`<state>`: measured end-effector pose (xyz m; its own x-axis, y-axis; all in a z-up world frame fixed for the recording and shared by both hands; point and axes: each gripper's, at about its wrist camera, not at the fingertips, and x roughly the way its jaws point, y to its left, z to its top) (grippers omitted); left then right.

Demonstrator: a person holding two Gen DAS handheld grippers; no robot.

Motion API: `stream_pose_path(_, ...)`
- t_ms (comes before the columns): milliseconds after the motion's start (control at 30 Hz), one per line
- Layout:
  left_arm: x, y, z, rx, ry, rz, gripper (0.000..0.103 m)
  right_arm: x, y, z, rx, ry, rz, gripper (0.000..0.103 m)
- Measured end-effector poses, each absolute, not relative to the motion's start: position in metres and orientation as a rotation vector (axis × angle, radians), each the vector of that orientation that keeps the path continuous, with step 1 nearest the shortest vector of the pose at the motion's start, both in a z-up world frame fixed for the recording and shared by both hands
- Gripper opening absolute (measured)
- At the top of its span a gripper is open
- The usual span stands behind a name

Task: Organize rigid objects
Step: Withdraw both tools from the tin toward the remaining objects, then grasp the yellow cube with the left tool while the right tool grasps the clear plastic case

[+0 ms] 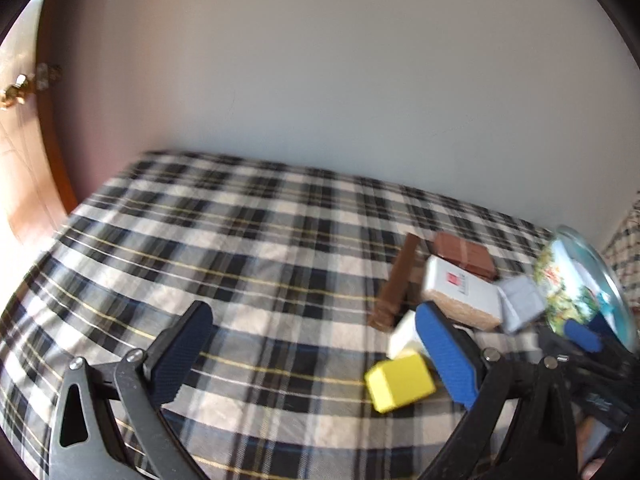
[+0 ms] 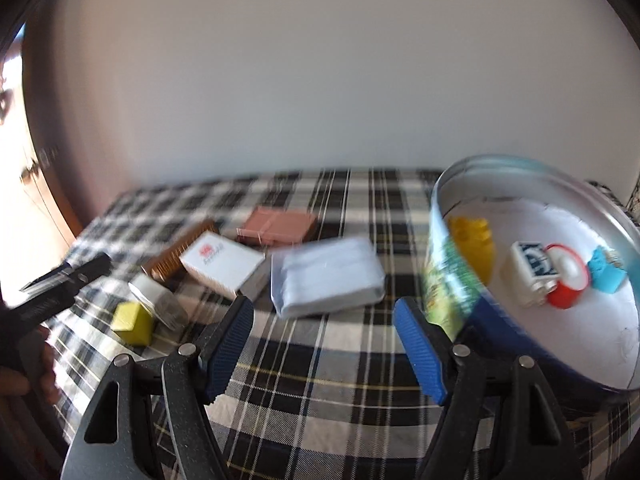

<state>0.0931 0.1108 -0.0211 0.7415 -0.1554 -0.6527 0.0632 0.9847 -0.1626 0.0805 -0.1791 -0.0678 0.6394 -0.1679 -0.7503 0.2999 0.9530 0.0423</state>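
With both grippers' fingers spread empty, the right gripper [image 2: 324,344] risks knocking the round tin [image 2: 532,360] beside it

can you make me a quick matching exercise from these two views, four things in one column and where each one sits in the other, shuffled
Things:
1. yellow cube
2. red ring
3. grey packet
4. reddish-brown box

Places:
A. inside the round tin
B. on the checked cloth, nearest the left gripper
C. farthest back on the cloth, toward the wall
D. on the cloth just left of the tin

Pairs: 1-B, 2-A, 3-D, 4-C
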Motion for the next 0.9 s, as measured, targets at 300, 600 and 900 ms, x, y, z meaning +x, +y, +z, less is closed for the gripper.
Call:
stream_pose_path(300, 0.081, 0.07, -0.025, 0.046, 0.801, -0.226, 0.103, 0.086, -0.195, -0.08, 0.238, 0.912, -0.28, 0.075)
stream_pose_path(600, 0.09, 0.067, -0.04, 0.103, 0.88, -0.189, 0.103, 0.119, -0.19, -0.086, 0.147, 0.954, -0.232, 0.077)
stream_pose_path(900, 0.103, 0.083, -0.054, 0.046, 0.952, -0.135, 0.103, 0.15, -0.189, -0.097, 0.106, 1.005, -0.213, 0.083)
